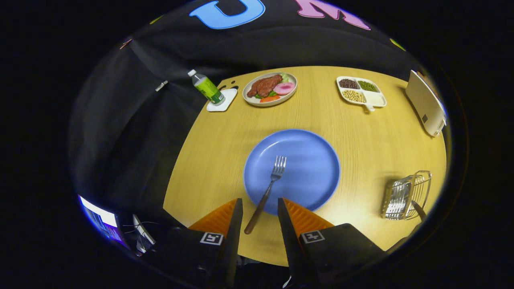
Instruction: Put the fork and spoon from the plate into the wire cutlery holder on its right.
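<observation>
A blue plate (pixel 309 160) lies on the wooden table just ahead of my fingers. A fork (pixel 266 192) rests on it, tines pointing away, its brown handle reaching over the near rim and into the gap between my fingers. My gripper (pixel 259 204) is open, hovering above the table, with the handle end lying between the fingertips and neither finger touching it. To the right of the plate stands the wire cutlery holder (pixel 405 196), with a dark handle sticking out of its near side.
Beyond the plate sit a dish of food (pixel 270 89), a green bottle (pixel 207 87) on a white coaster, and a divided tray of beans (pixel 361 91). A white appliance (pixel 426 103) stands at the far right edge. A screen (pixel 102 222) glows below the table's left edge.
</observation>
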Available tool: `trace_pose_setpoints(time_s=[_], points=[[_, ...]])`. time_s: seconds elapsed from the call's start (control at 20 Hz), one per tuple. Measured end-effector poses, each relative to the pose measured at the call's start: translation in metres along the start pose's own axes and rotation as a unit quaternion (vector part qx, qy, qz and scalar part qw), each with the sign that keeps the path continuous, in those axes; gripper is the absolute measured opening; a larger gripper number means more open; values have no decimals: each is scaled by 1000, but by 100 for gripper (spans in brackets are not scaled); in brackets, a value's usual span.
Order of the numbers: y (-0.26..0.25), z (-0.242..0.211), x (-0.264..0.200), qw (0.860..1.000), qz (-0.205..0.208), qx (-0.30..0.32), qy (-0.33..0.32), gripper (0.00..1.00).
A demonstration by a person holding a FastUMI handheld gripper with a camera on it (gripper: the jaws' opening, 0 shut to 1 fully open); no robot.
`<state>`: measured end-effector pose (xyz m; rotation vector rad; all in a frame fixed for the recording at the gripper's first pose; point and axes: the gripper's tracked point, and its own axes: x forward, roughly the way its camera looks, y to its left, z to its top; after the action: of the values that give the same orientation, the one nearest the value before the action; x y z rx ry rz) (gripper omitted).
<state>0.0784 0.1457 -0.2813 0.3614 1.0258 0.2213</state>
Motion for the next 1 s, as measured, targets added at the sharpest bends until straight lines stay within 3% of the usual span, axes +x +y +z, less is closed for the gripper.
trace_pose_setpoints(time_s=[0.35,0.55,0.7,0.8,1.0], points=[[-22,-22,66,997,-60,35,32,55],[-49,-29,77,994,-100,13,46,55],[-55,-24,85,994,-103,3,40,22],[-58,-25,80,994,-98,-12,42,11],[-54,-11,63,997,-76,-26,17,6]])
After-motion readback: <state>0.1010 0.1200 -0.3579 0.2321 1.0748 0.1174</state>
